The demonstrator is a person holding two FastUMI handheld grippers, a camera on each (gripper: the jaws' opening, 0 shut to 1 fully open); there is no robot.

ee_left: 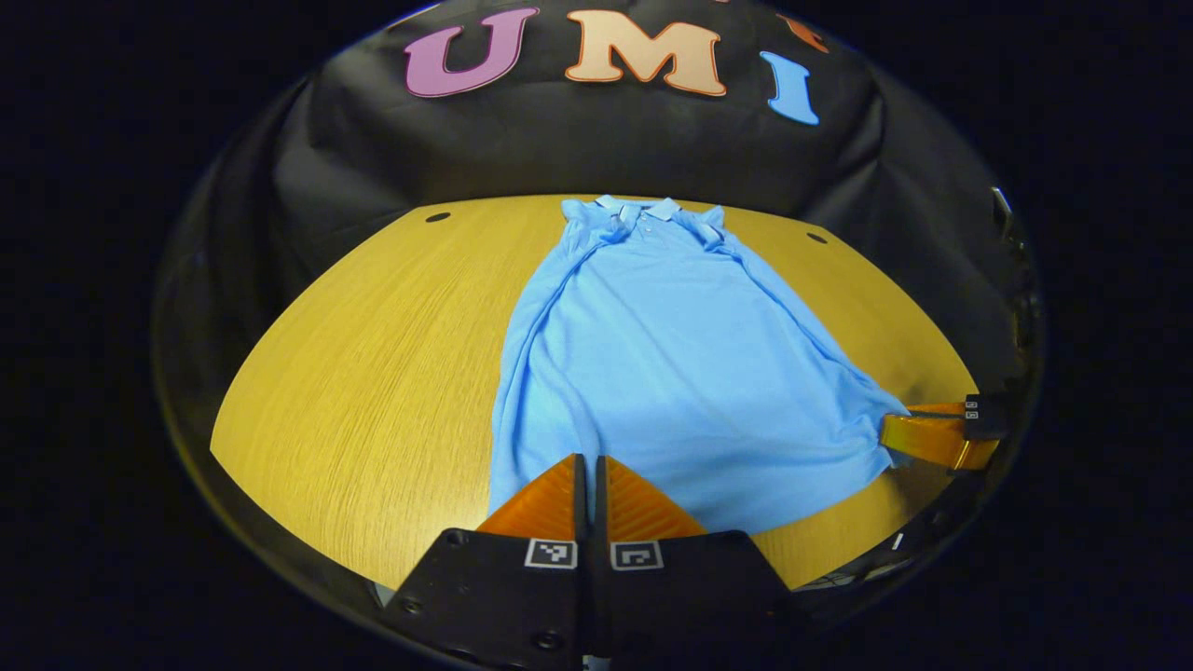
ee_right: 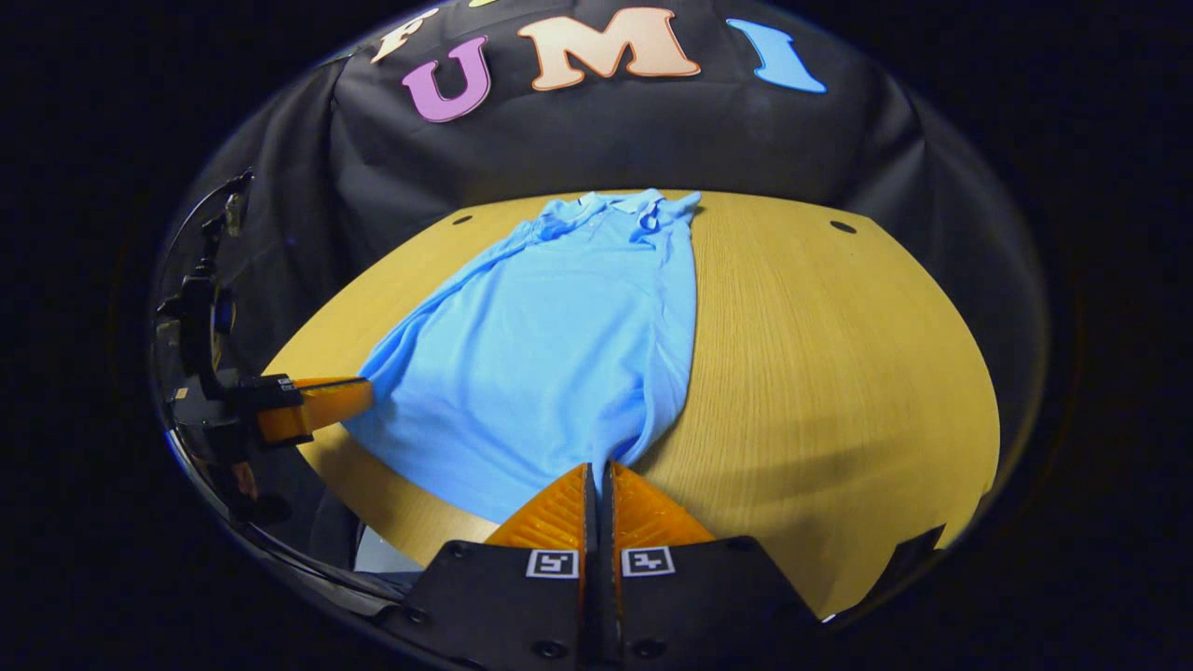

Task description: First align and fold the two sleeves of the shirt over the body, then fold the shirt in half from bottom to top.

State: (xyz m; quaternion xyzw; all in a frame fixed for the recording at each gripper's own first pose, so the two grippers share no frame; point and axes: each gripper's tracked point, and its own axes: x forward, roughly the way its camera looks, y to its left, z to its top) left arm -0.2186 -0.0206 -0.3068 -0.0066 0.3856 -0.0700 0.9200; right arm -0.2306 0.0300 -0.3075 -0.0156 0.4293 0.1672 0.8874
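A light blue polo shirt (ee_left: pixel 671 354) lies flat on the wooden table (ee_left: pixel 373 354), collar (ee_left: pixel 643 210) at the far end and both sleeves folded in over the body. In the left gripper view, my left gripper (ee_left: pixel 590 459) is shut on the near hem at its left corner. My right gripper (ee_left: pixel 909 436) shows far right, at the hem's other corner. In the right gripper view, my right gripper (ee_right: pixel 599 469) is shut on the hem at the right corner of the shirt (ee_right: pixel 550 354). There my left gripper (ee_right: pixel 322 403) pinches the left corner of the hem.
Bare table (ee_right: pixel 839 373) runs wide to the right of the shirt, and to its left as well. Two small dark holes (ee_left: pixel 437 217) (ee_left: pixel 816 238) sit near the table's far corners. The black cloth wall rises just behind the far edge.
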